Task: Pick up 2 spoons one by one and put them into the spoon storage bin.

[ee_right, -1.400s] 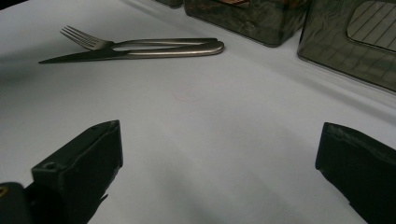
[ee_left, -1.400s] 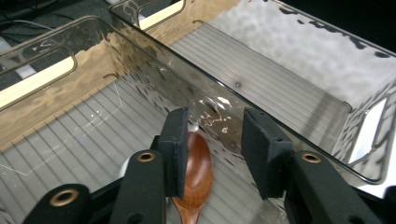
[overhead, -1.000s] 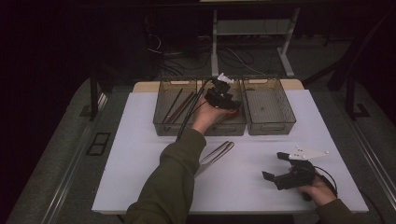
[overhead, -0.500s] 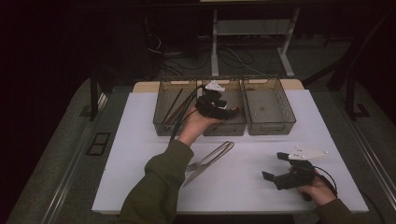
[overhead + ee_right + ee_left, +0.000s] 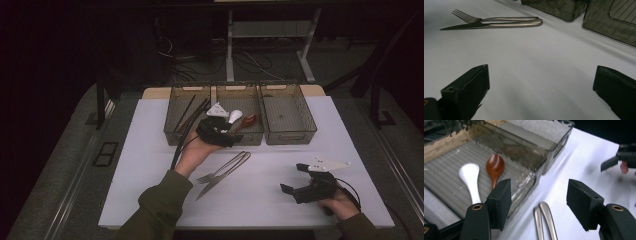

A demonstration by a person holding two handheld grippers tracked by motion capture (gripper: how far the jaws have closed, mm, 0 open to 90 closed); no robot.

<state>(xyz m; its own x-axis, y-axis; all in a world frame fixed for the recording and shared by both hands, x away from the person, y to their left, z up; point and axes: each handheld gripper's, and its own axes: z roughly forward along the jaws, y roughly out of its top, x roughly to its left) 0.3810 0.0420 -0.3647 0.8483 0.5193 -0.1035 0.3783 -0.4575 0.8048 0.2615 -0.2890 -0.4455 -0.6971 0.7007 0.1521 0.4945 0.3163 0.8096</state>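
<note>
The far edge of the mat (image 5: 150, 165) is blocked by three bins (image 5: 288, 114). The middle is occupied by a fork (image 5: 220, 171) and knife (image 5: 216, 182); free room is left between them and the right gripper (image 5: 295, 179).

A dim room surrounds the white-topped table (image 5: 150, 150), with a grey floor (image 5: 60, 185) and tangled cables (image 5: 250, 60) behind.

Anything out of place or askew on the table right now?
Nothing spilled or damaged. The fork and knife lie overlapped on the white mat, outside the three bins. The white spoon and brown spoon lie in the middle bin; the right bin looks empty.
</note>
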